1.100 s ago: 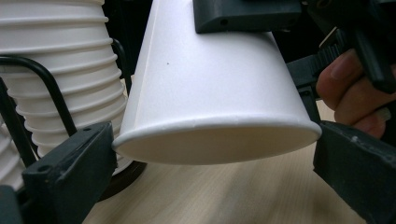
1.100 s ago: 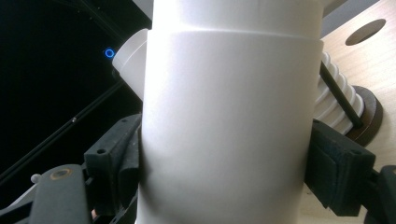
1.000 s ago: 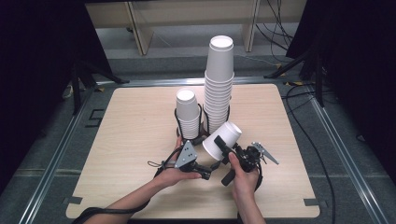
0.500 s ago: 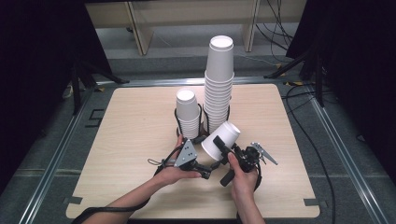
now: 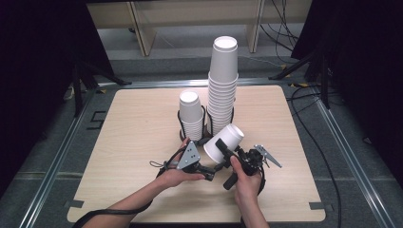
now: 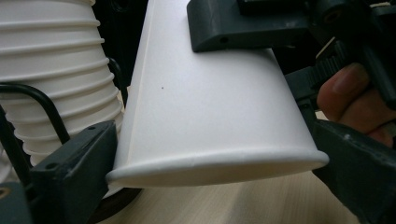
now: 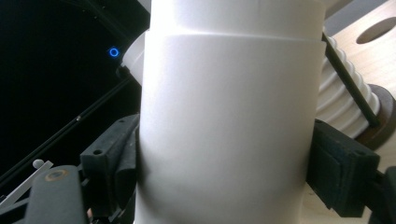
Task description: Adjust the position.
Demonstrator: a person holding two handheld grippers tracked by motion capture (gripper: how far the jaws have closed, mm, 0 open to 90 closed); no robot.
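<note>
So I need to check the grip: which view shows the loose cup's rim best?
The left gripper view: the cup shows its rolled rim between the tool's jaws. The high view shows it small; the right gripper view shows its wall.

High view: above the near edge, facing forward and down over the whole desk [image 5: 133, 123]. Left gripper view: low, pressed close against the cup [image 6: 210, 107], stack [image 6: 56, 79] beside. Right gripper view: equally close on the same cup [image 7: 229, 126], stack [image 7: 343, 100] behind.
</note>
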